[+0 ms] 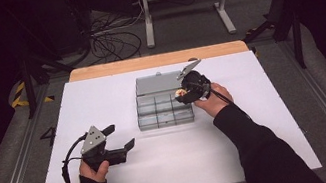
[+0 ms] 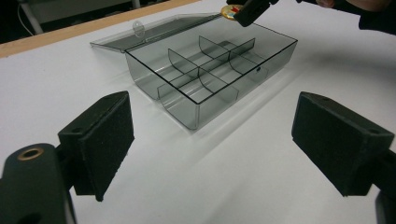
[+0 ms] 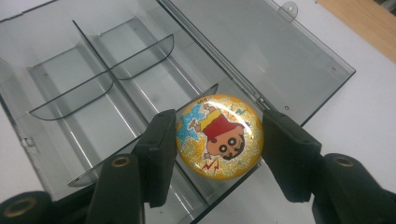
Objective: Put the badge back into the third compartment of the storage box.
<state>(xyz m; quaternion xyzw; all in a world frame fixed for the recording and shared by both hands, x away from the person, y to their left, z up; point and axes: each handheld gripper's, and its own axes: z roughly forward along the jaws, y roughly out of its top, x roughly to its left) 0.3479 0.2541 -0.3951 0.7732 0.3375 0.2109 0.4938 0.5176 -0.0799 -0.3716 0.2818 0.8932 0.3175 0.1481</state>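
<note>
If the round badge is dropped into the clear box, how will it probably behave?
The badge looks stiff and domed, with a glossy face, so it may slip between the right tool's pads. It seems light for its size. Being round, it could roll if it lands on edge, but the box's dividers should stop it.

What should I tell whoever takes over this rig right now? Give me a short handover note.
Right gripper: shut on the round yellow cartoon badge, held by its edges above the open clear organizer box, over the back compartments near the hinge.
Left gripper: open, holding nothing, hovering over the white table in front of the box.
Box: lid folded flat back; the compartments that can be seen look empty.
Done: badge picked up and brought over the box.
Left: probably lower the badge into a compartment, release it, then perhaps close the lid.
</note>
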